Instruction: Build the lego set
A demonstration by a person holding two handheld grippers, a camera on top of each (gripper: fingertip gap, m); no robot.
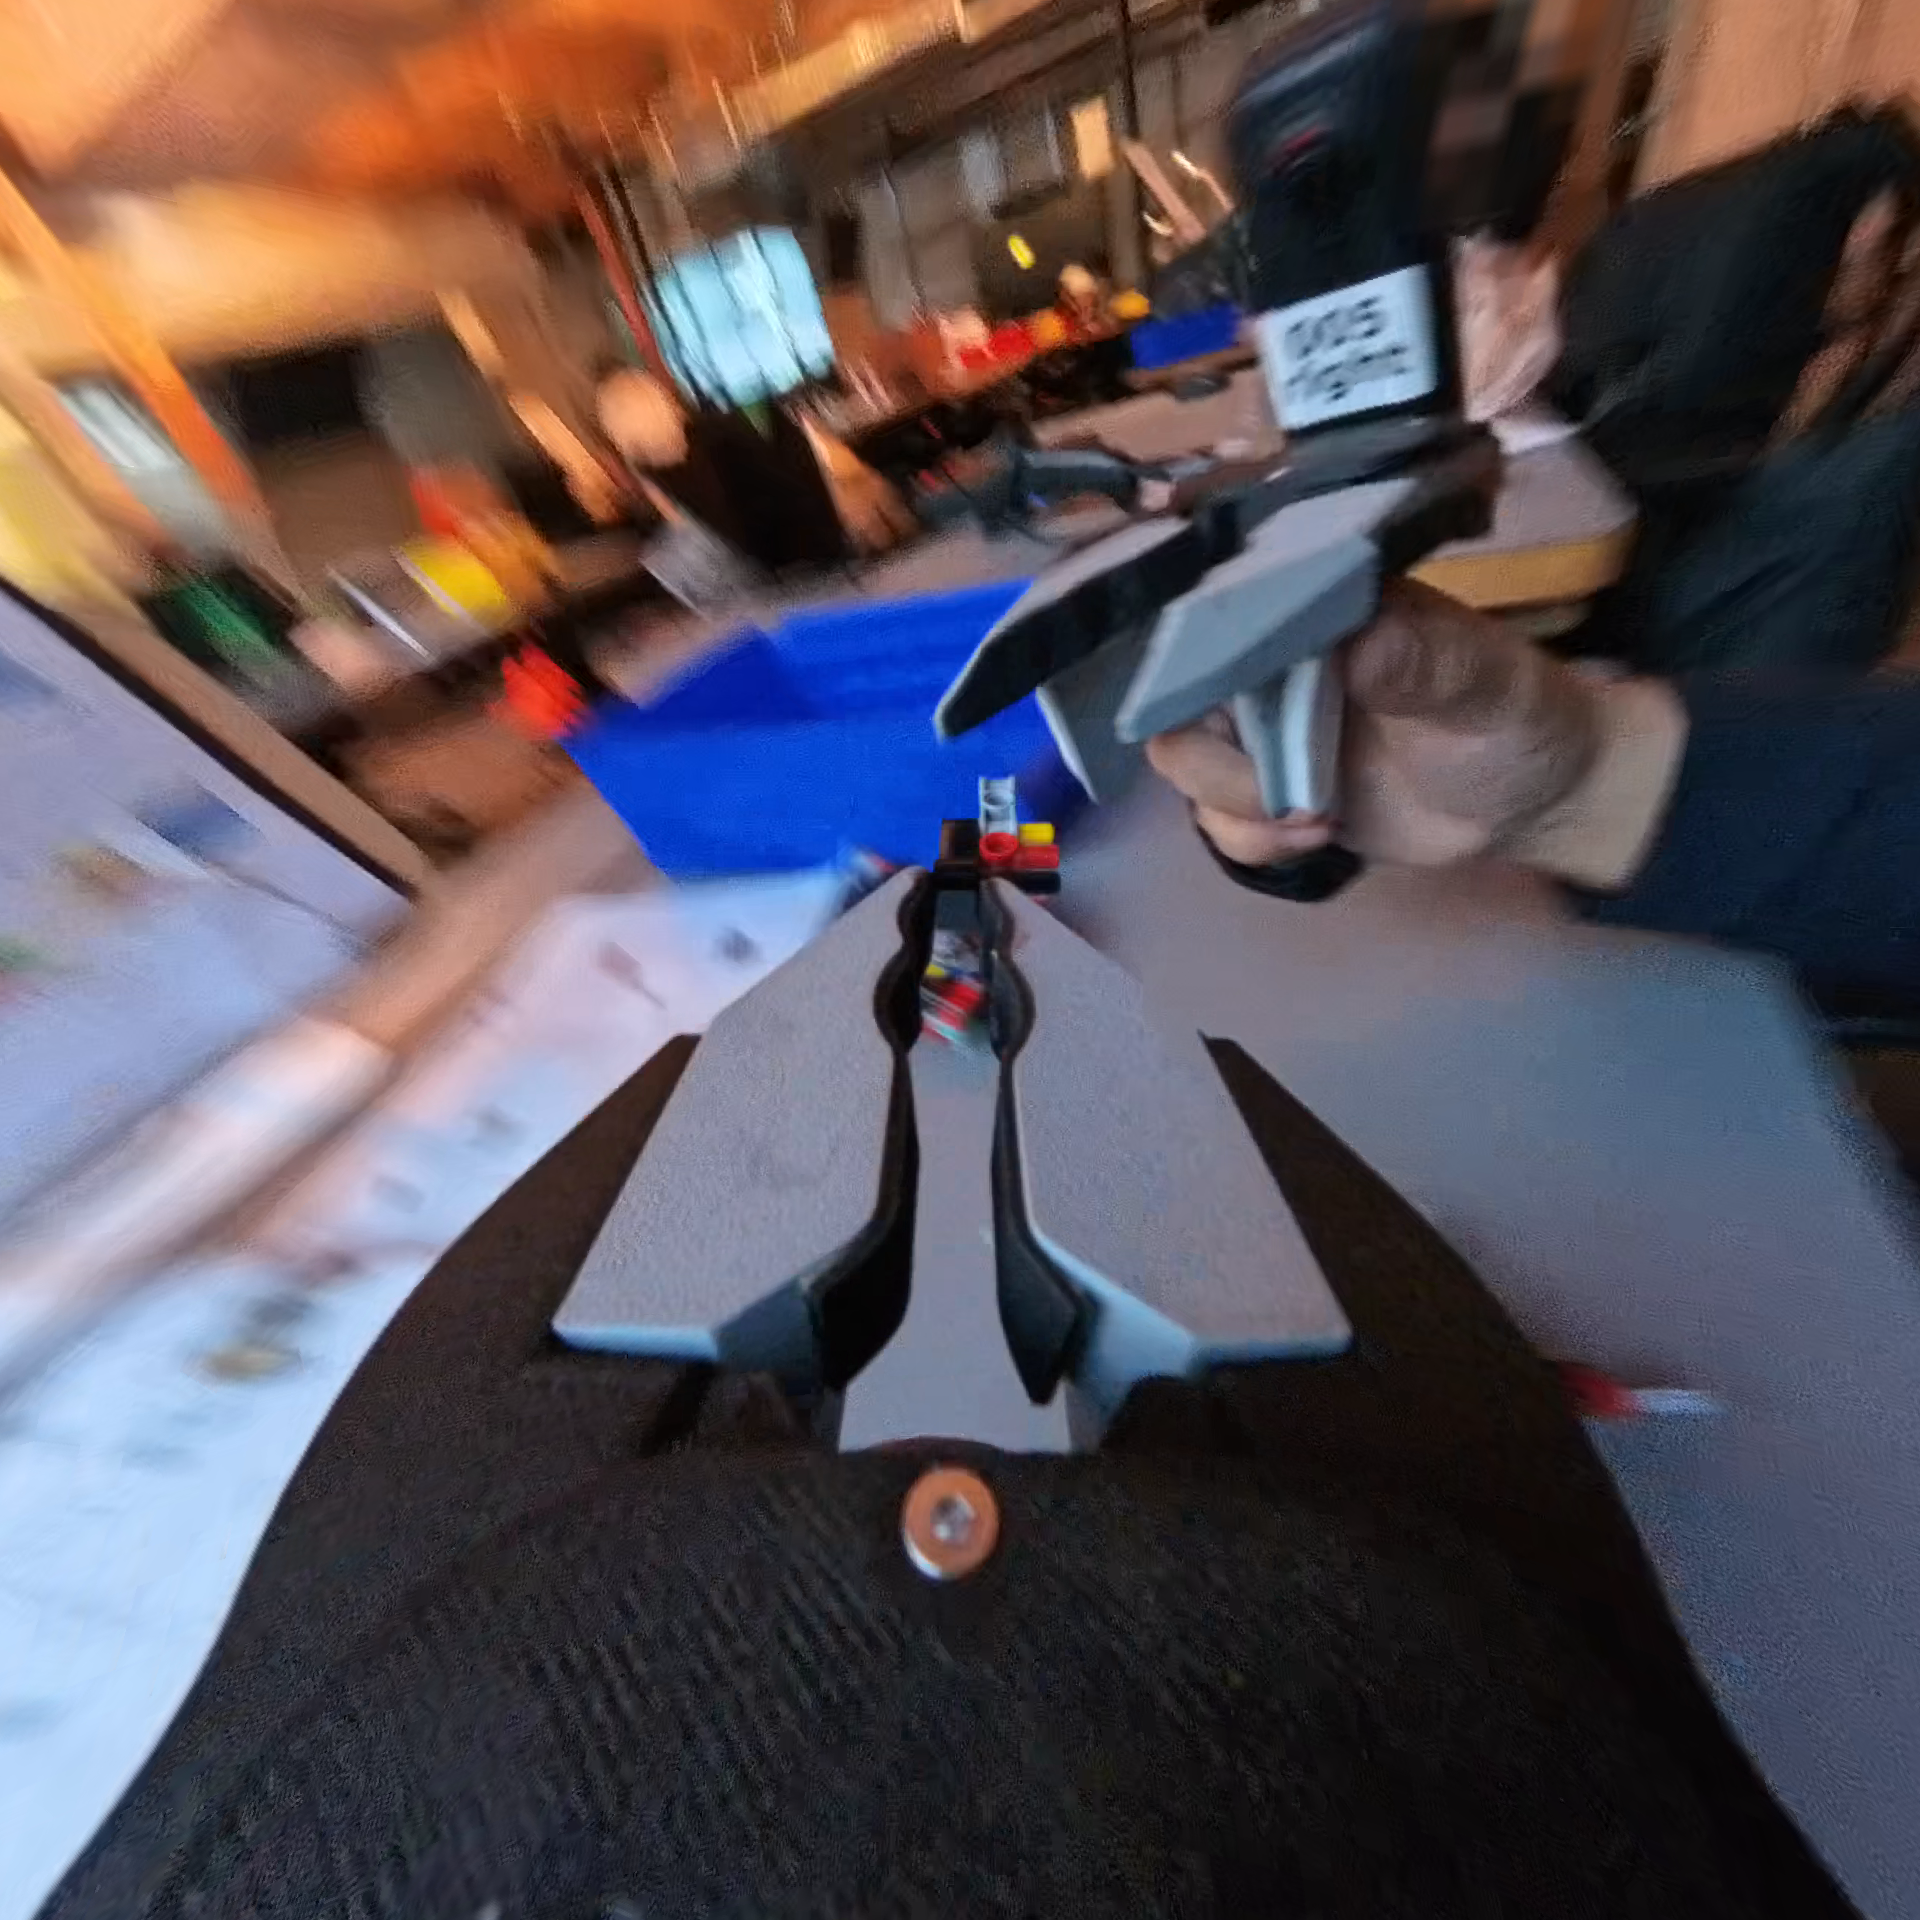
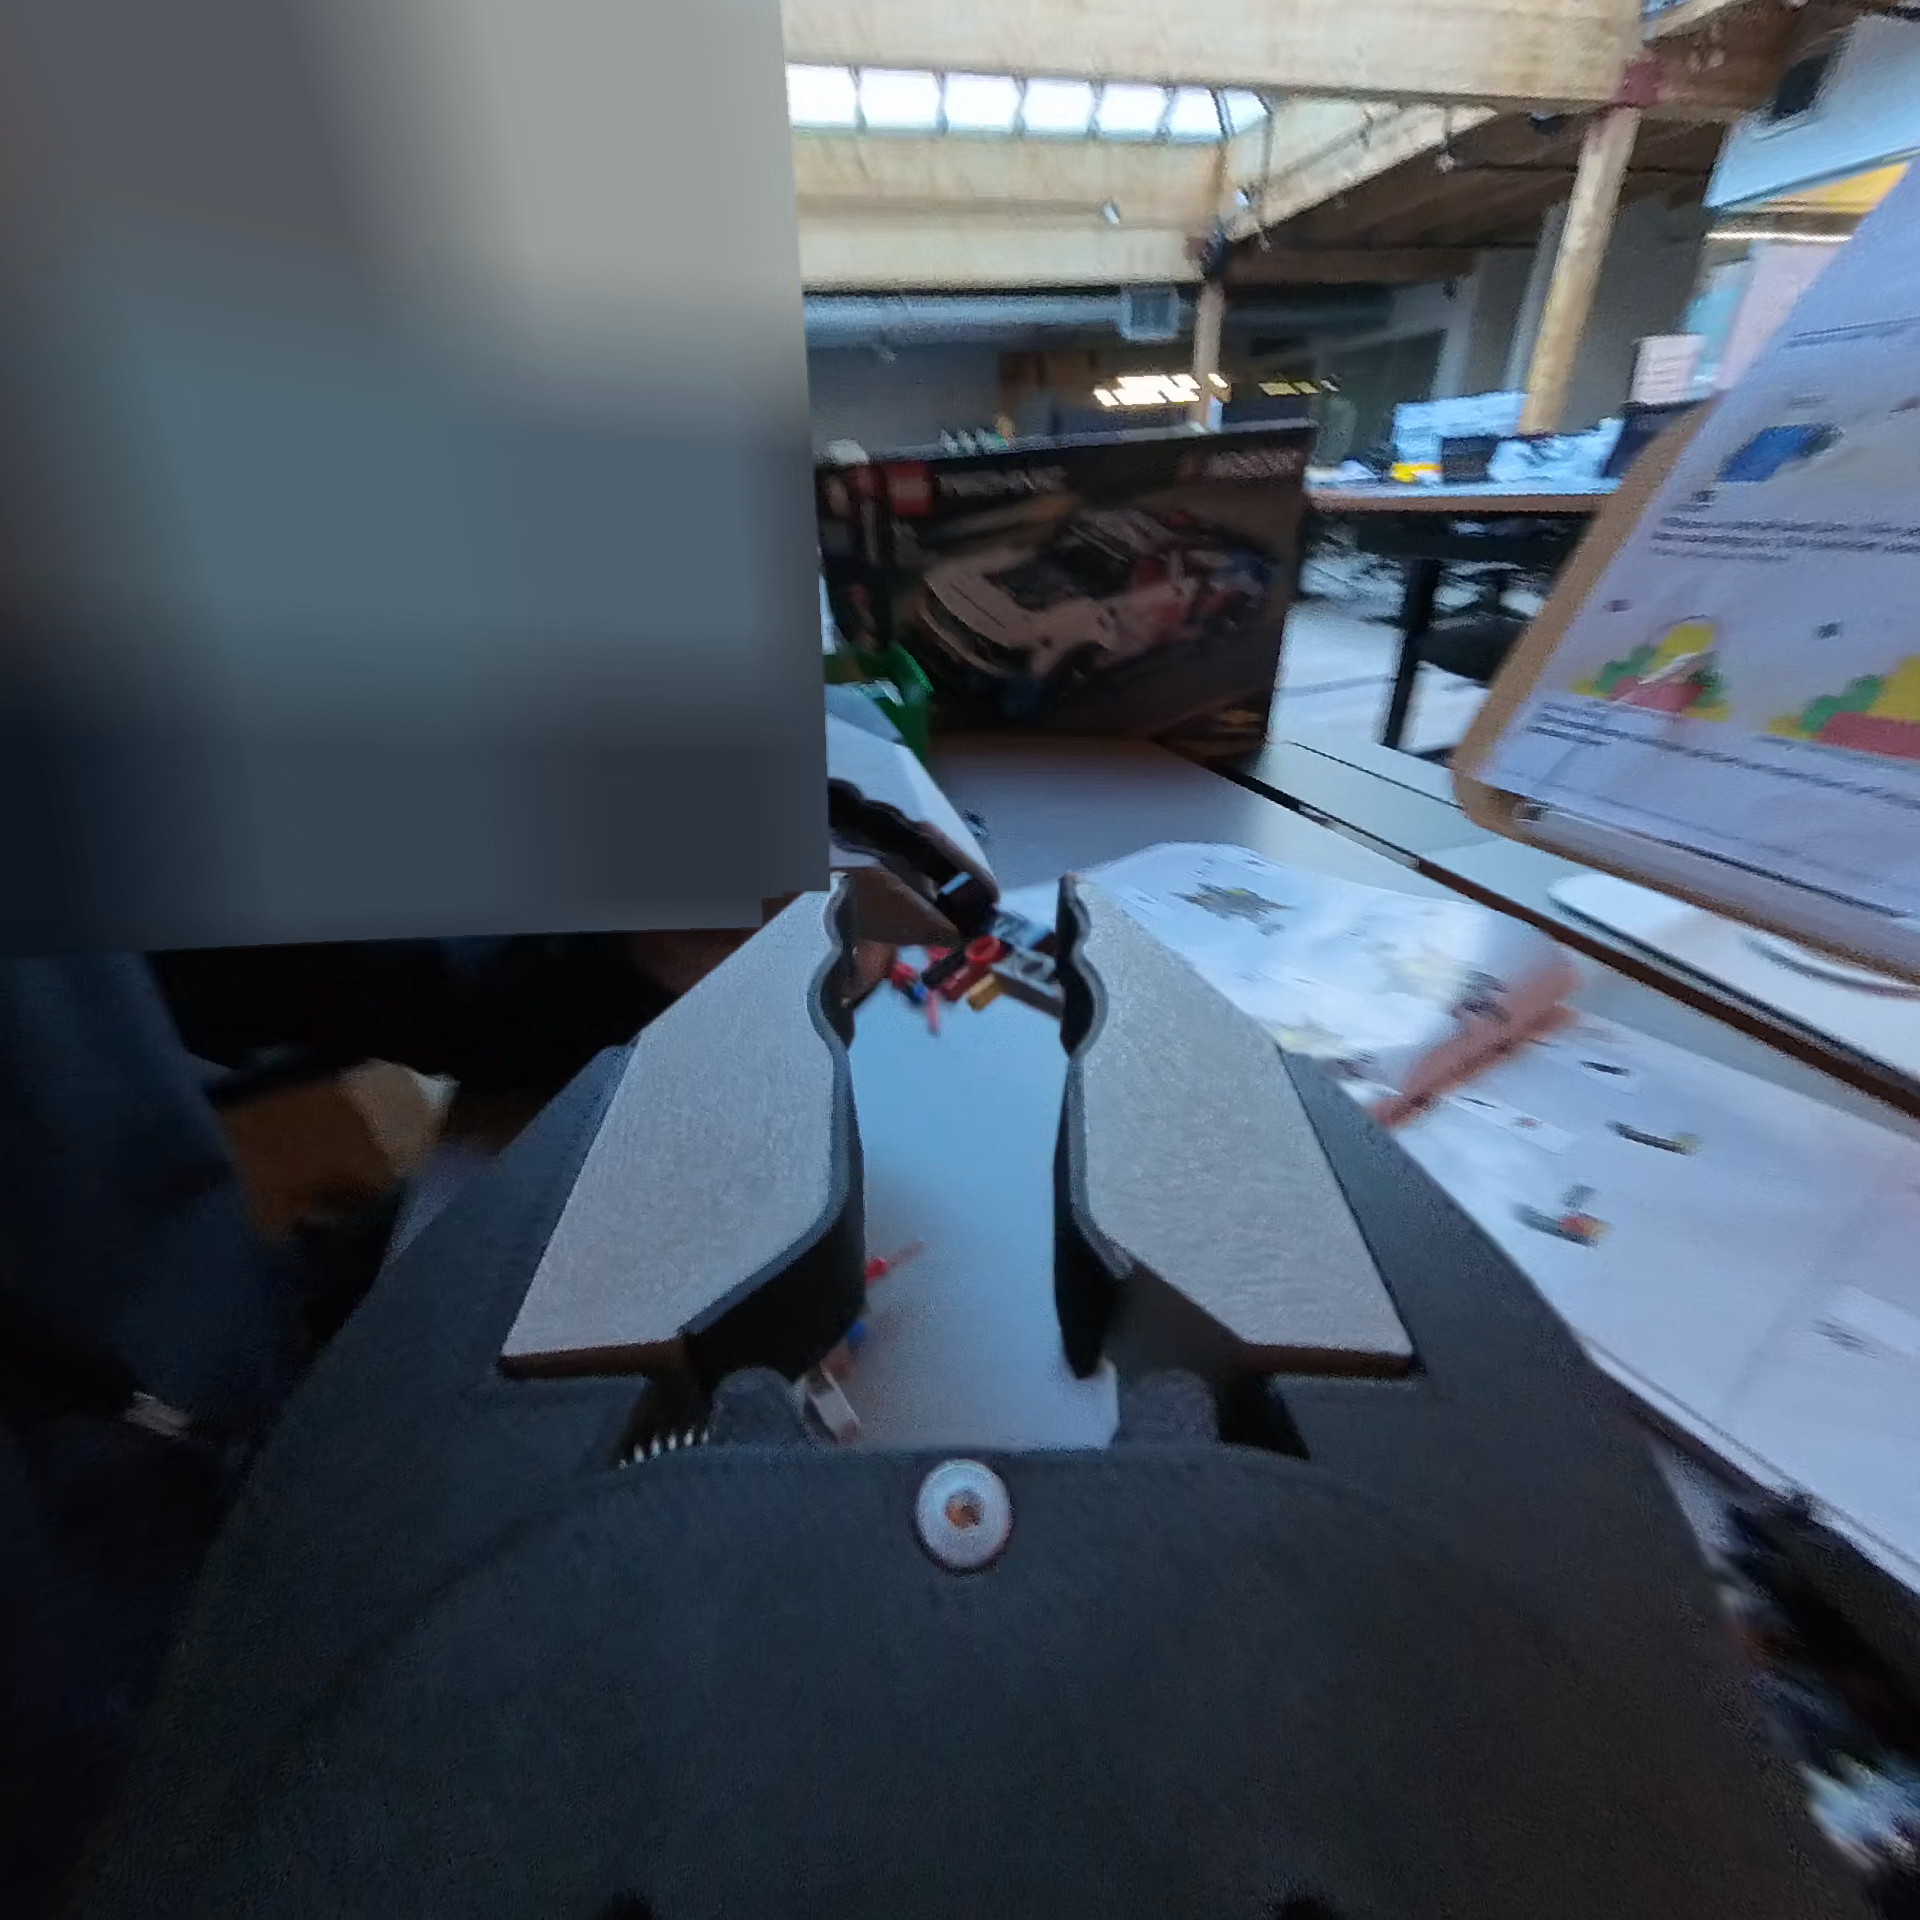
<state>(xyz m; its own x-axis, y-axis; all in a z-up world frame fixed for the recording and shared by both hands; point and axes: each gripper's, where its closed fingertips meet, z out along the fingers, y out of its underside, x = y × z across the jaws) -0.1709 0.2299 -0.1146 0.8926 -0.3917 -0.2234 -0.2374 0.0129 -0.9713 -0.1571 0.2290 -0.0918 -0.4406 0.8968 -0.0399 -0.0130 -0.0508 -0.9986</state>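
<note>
In the left wrist view my left gripper (image 1: 961, 894) is shut on a small brick assembly (image 1: 1003, 852) of black, red, yellow and grey pieces, held above the grey table (image 1: 1351, 1091). My right gripper (image 1: 1039, 717), held by a hand (image 1: 1455, 748), hovers above and to the right of the assembly, jaws apart and empty. In the right wrist view my right gripper (image 2: 958, 935) is open; beyond its fingertips, the left gripper's tip (image 2: 961, 894) holds the assembly (image 2: 982, 956). The view is blurred, so I cannot tell whether the right finger (image 2: 1081, 977) touches the assembly.
A blue bin (image 1: 810, 748) stands behind the assembly. Printed instruction sheets (image 2: 1455, 1039) lie on the table at the right. A dark box with a car picture (image 2: 1070, 592) and a green bin (image 2: 894, 675) stand at the back, a board with a sheet (image 2: 1714, 623) at right. Loose small pieces (image 2: 883, 1262) lie near me. Less than 4 cm separates the two grippers' tips.
</note>
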